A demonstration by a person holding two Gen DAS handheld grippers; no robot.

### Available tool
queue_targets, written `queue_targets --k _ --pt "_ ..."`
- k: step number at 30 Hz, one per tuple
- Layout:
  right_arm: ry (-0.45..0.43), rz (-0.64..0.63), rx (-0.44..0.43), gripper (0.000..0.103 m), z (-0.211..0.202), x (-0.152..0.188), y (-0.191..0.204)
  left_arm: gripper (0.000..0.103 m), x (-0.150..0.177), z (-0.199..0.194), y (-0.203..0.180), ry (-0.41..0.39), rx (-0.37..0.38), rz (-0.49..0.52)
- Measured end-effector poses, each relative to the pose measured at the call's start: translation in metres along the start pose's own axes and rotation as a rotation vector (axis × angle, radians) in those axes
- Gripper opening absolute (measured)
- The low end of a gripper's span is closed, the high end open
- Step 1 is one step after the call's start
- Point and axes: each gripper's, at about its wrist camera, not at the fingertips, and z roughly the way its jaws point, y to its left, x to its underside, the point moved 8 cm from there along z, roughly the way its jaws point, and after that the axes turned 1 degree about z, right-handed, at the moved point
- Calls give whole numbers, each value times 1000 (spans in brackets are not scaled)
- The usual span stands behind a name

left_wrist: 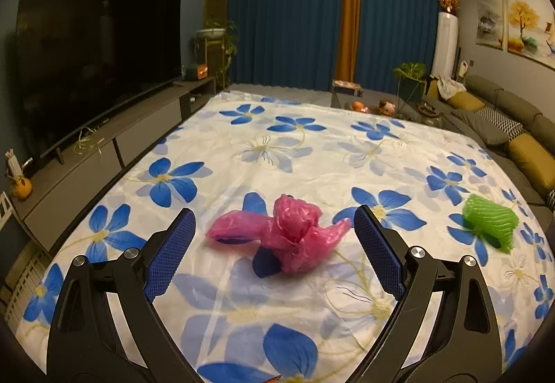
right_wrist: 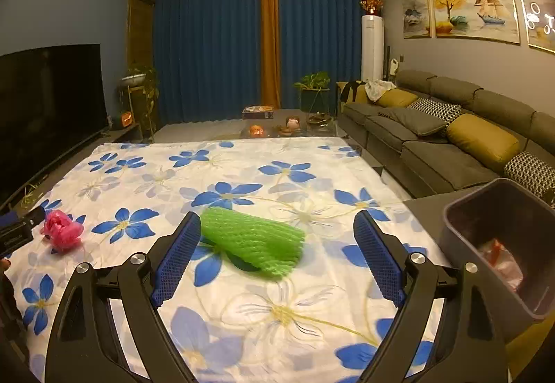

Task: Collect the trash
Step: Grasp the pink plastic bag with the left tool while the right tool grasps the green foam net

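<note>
A crumpled pink plastic bag (left_wrist: 288,234) lies on the flowered cloth (left_wrist: 242,147), just ahead of my left gripper (left_wrist: 274,220), whose blue pads stand wide apart with nothing pressed between them. A green foam net sleeve (right_wrist: 253,242) lies ahead of my right gripper (right_wrist: 277,220), which is open too, its left pad close beside the sleeve's end. The green foam net sleeve (left_wrist: 491,222) shows at the right of the left wrist view. In the right wrist view the pink plastic bag (right_wrist: 62,232) lies far left, with the left gripper's tip beside it.
A dark grey bin (right_wrist: 499,244) with crumpled trash inside stands at the right edge of the cloth. A grey sofa (right_wrist: 451,140) with yellow cushions runs along the right. A television (left_wrist: 93,60) on a low cabinet lines the left. Blue curtains hang behind.
</note>
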Motion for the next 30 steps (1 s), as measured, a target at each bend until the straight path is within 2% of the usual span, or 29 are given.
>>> queue_targets --k 3,6,11,13,19,23,30 --pt "14 -5 -4 87 12 1 6 90 2 12 -2 37 7 7" --pt "41 -1 -8 87 28 3 11 83 3 23 -6 75 29 5" --pt "76 -2 -9 87 50 5 16 59 11 38 -17 149 65 42" --pt "86 -2 -2 87 57 5 15 44 14 42 -20 170 92 45" --pt "123 -6 12 87 77 9 13 29 14 42 -22 169 139 29" --pt "148 -3 7 87 85 9 14 26 10 35 -22 131 143 19" --pt "222 -8 -6 84 98 17 15 25 -5 8 -27 36 201 1"
